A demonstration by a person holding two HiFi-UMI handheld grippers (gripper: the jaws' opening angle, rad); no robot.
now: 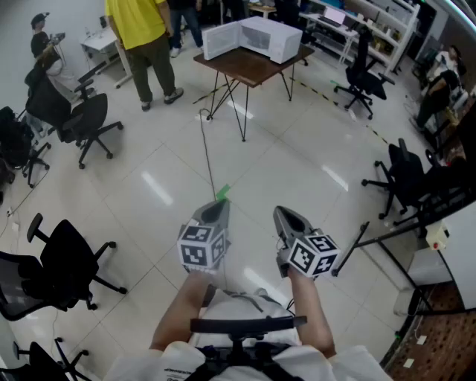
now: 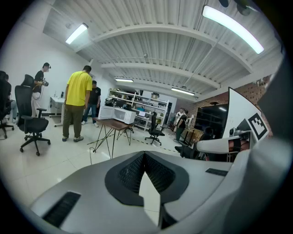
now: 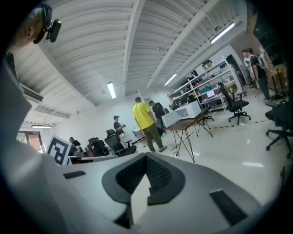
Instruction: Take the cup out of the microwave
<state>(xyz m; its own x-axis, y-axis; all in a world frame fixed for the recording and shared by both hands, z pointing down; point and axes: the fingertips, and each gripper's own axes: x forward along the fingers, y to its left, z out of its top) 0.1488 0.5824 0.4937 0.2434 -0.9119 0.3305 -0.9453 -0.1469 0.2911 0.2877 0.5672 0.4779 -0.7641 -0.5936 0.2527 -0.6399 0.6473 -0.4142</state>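
Both empty, fingers pressed together: left gripper [image 1: 220, 202], right gripper [image 1: 281, 212], well apart from the microwave [image 1: 269, 37] on the far worktop [image 1: 249, 67]. Its door [image 1: 222, 39] hangs open. The cup is not visible, presumably inside. Risks: tripping on the floor cable [image 1: 206, 152], clipping the door, or knocking the cup over if the fingers aren't spread first.

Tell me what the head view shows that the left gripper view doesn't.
Only the head view: the person's forearms behind the left gripper and right gripper, seen from above. Only the left gripper view: the ceiling lights, and its own jaws shut on nothing. Both: the microwave on the table and the person in a yellow shirt.
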